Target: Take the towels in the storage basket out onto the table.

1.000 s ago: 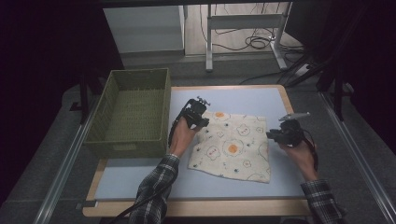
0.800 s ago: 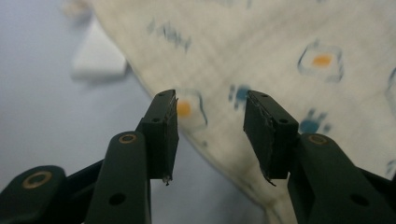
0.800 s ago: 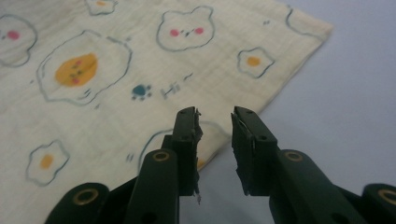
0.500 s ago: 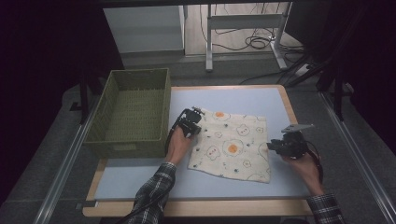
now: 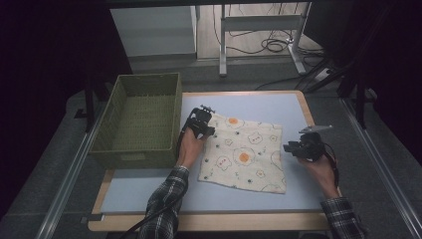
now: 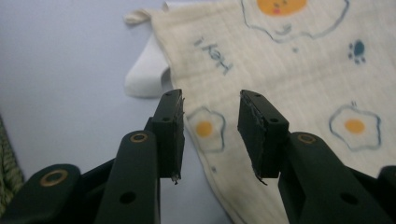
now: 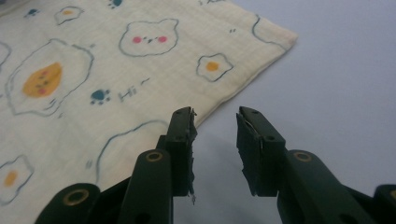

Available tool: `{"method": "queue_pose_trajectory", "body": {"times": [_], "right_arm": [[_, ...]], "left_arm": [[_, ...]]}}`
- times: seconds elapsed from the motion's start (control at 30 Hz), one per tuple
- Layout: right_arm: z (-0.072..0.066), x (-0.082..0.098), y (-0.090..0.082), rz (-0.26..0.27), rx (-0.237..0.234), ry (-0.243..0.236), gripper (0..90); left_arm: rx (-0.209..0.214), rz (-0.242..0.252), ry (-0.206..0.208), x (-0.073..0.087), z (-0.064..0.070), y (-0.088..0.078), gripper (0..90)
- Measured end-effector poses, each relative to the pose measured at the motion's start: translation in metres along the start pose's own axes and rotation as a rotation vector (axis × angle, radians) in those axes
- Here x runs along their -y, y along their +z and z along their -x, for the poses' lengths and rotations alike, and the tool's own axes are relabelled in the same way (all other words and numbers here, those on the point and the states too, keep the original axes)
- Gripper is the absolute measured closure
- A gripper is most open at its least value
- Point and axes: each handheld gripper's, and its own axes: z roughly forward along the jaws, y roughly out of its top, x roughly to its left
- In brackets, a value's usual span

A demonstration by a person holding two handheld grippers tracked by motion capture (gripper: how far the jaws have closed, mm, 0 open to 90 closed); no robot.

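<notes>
The work in hand is the handling of a printed cloth (image 5: 244,154), judged to be the start of a fold or a pick-up; the step in progress is judged to be the approach to its two side edges.

Nearest the person, two forearms in plaid sleeves are entering from the near edge of the table (image 5: 259,107); each hand is carrying one pair of tongs.

The right gripper (image 5: 290,148) is hovering just beside the right edge of the cloth, about midway along it; its jaws are standing apart with nothing between them, having just been opening a little; in the right gripper view the cloth edge (image 7: 219,105) is lying just beyond the jaw tips.

The left gripper (image 5: 208,130) is sitting over the far left corner of the cloth; its jaws have just been reopening and are standing released, with the cloth (image 6: 289,70) beneath them and not pinched.

The cloth is lying flat at the middle of the table, slightly skewed; a white tag (image 6: 144,77) is showing at its far left corner.

Farther left, a green basket (image 5: 112,127) is standing just beside the cloth.

The next move calls for lowering each pair of jaws so that one pad is sliding under the edge; both pairs should then be closing on a single layer before any lift.
</notes>
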Motion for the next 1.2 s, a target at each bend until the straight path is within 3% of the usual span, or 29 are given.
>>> {"method": "queue_pose_trajectory", "body": {"times": [0.13, 0.3, 0.53, 0.7, 0.83, 0.9, 1.0, 1.07, 1.2], "right_arm": [[0.006, -0.008, 0.011, 0.008, 0.007, 0.031, 70.4], [0.013, -0.020, 0.025, 0.033, 0.066, 0.026, 71.7], [0.036, -0.038, 0.048, 0.052, 0.089, 0.106, 72.3], [0.041, -0.047, 0.064, 0.031, 0.115, 0.104, 71.0], [0.038, -0.049, 0.073, -0.004, 0.155, 0.061, 68.4], [0.038, -0.051, 0.074, -0.007, 0.159, 0.062, 69.0], [0.038, -0.051, 0.074, -0.009, 0.135, 0.081, 80.8], [0.037, -0.052, 0.074, -0.018, 0.114, 0.089, 86.8], [0.039, -0.057, 0.072, -0.053, 0.139, 0.063, 88.1]], "left_arm": [[-0.007, 0.007, -0.002, -0.003, -0.004, 0.008, 61.0], [-0.009, 0.050, -0.004, -0.007, -0.006, 0.016, 59.4], [-0.007, 0.056, -0.026, -0.014, -0.016, 0.031, 58.5], [-0.016, 0.071, -0.053, -0.018, -0.025, 0.038, 58.3], [-0.036, 0.072, -0.058, -0.019, -0.030, 0.045, 56.7], [-0.023, 0.096, -0.066, -0.020, -0.033, 0.048, 55.5], [0.017, 0.125, -0.059, -0.020, -0.034, 0.053, 55.0], [0.050, 0.129, -0.067, -0.020, -0.034, 0.053, 63.9], [0.095, 0.107, -0.056, -0.022, -0.030, 0.051, 85.9]]}}
